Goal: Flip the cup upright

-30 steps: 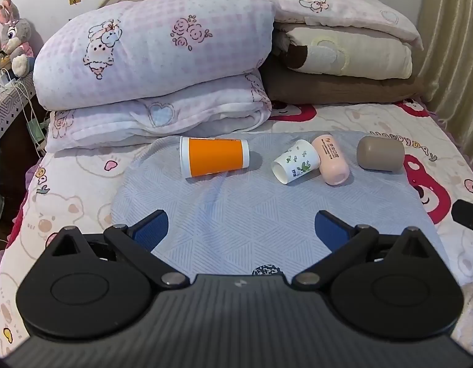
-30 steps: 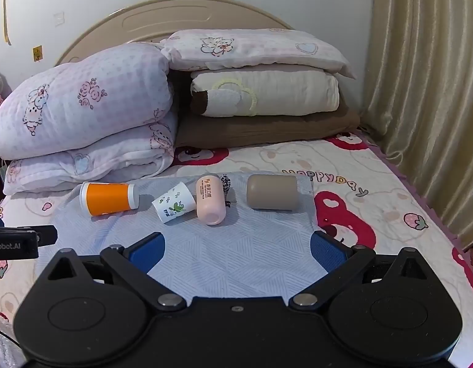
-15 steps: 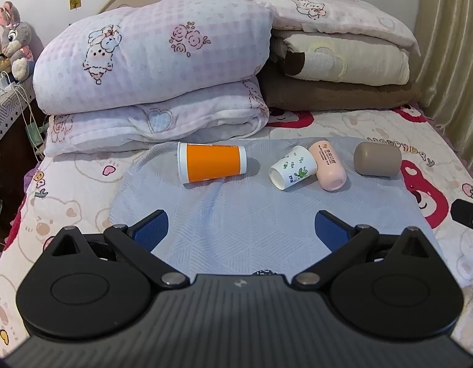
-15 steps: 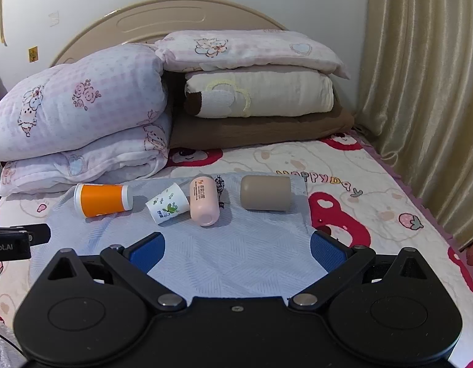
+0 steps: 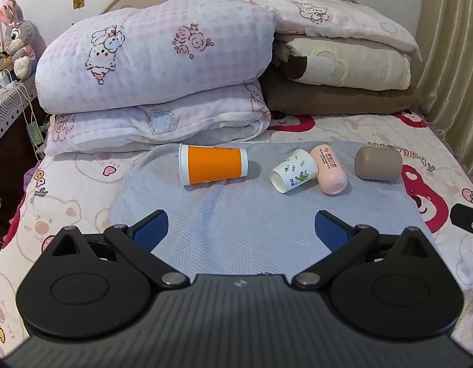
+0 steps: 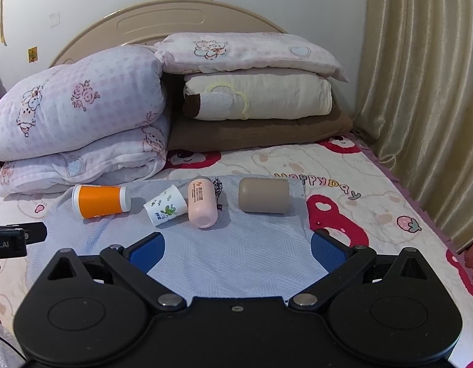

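Several cups lie on their sides in a row on a light blue mat [image 5: 251, 214] [image 6: 236, 254] on the bed. From left: an orange cup with white rims [image 5: 213, 168] [image 6: 99, 201], a small white paper cup with green leaves [image 5: 293, 171] [image 6: 165, 208], a pink cup [image 5: 328, 170] [image 6: 202, 204], and a taupe cup [image 5: 378, 163] [image 6: 263, 195]. My left gripper [image 5: 242, 230] is open and empty, over the near part of the mat, well short of the cups. My right gripper [image 6: 236, 250] is open and empty, likewise short of them.
Folded pink quilts [image 5: 156, 70] and stacked pillows [image 5: 343, 61] fill the head of the bed behind the cups. A curtain [image 6: 420, 92] hangs on the right. A nightstand with a plush rabbit [image 5: 17, 36] stands at the left. The bed's right edge runs beside the curtain.
Both grippers have drifted slightly; the cups sit a little higher and farther left in the right wrist view. No cup has moved. Both grippers stay open.
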Tool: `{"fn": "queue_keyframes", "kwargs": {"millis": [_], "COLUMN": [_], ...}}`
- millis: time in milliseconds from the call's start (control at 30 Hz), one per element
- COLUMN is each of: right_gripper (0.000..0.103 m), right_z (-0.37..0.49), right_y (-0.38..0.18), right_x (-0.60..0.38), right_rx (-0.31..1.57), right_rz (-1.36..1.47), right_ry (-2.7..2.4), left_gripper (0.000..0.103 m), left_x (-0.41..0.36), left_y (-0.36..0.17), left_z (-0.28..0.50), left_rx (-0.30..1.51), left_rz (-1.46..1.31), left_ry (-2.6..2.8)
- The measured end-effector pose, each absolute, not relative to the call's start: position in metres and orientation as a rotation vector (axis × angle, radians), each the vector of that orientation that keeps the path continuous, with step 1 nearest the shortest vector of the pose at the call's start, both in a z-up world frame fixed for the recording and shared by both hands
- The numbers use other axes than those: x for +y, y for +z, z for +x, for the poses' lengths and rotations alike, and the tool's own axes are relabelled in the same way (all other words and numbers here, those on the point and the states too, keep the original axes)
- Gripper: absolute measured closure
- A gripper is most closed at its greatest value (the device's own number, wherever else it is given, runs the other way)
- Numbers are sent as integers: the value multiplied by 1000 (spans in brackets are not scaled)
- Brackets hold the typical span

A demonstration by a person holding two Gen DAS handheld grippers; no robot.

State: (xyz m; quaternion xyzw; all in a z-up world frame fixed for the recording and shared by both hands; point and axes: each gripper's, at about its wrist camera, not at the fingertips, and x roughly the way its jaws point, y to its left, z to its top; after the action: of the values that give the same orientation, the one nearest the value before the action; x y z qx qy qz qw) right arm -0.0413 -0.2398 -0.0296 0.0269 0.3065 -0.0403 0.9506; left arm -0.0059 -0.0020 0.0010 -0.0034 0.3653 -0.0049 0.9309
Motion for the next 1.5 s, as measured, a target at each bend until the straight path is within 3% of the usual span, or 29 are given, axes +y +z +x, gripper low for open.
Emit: {"fn": "queue_keyframes", "kwargs": {"millis": [1200, 1500], "right_gripper": [0, 0], "right_z": [-41, -31], "right_y": [-34, -60], "right_x": [-248, -267], "right_rx": [646, 708], "right_rz": [72, 185], "right_ry": [-71, 67], "left_gripper": [0, 0], "left_x": [6, -11], "left_y": [-1, -14], "left_z": [-3, 12], "left_rx": [725, 758], "left_rz": [-21, -15], "left_ry": [-16, -87]}}
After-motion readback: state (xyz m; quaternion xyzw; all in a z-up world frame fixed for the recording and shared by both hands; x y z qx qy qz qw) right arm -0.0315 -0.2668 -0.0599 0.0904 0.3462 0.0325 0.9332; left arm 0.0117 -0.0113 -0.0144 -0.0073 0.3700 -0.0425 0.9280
